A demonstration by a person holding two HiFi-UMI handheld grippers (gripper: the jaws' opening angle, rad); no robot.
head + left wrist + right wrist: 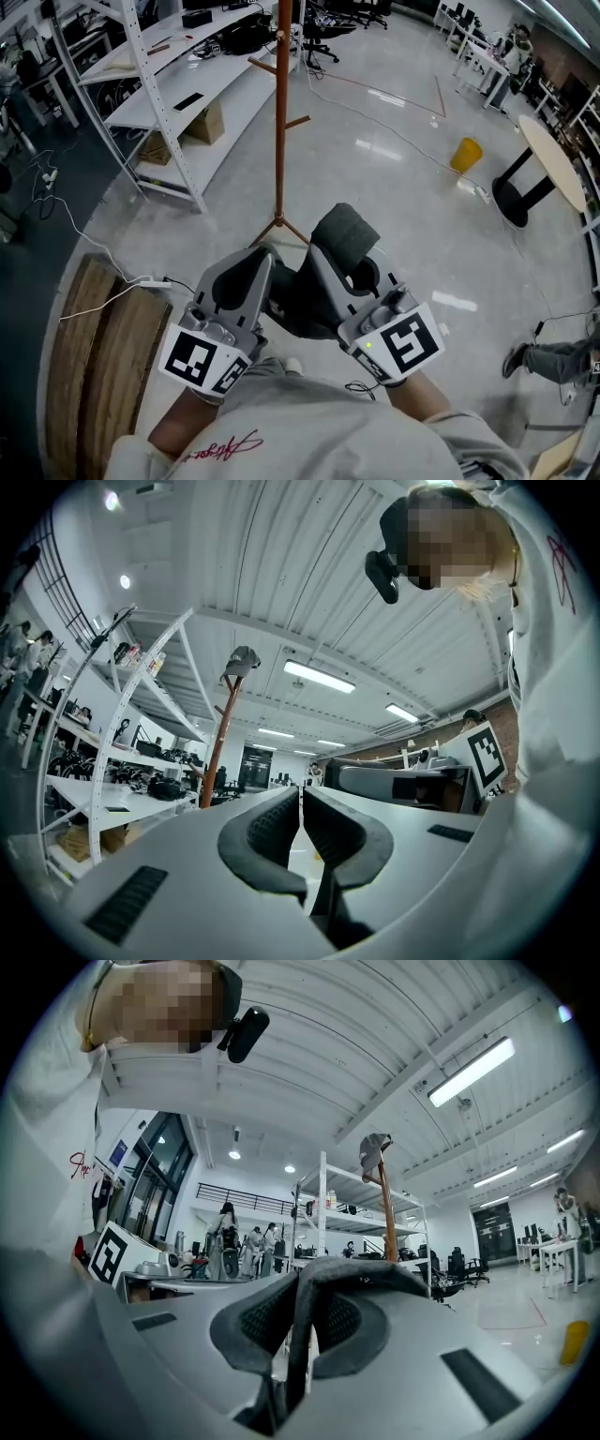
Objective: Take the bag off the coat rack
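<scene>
Bag [343, 232], of soft grey felt, pinched by a thin fold in clenched right gripper [300, 1316], clear of rack [279, 122]; left gripper [300, 810] closed, empty; judged light, floppy, better held at thicker seam.

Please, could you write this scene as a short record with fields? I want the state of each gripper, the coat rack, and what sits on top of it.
left gripper: jaws together, nothing between them
right gripper: shut on a grey strap that drapes over one jaw
coat rack: upright, ahead of both grippers
top of rack: a grey cap-like thing
yellow container: right of the rack, apart from it
</scene>
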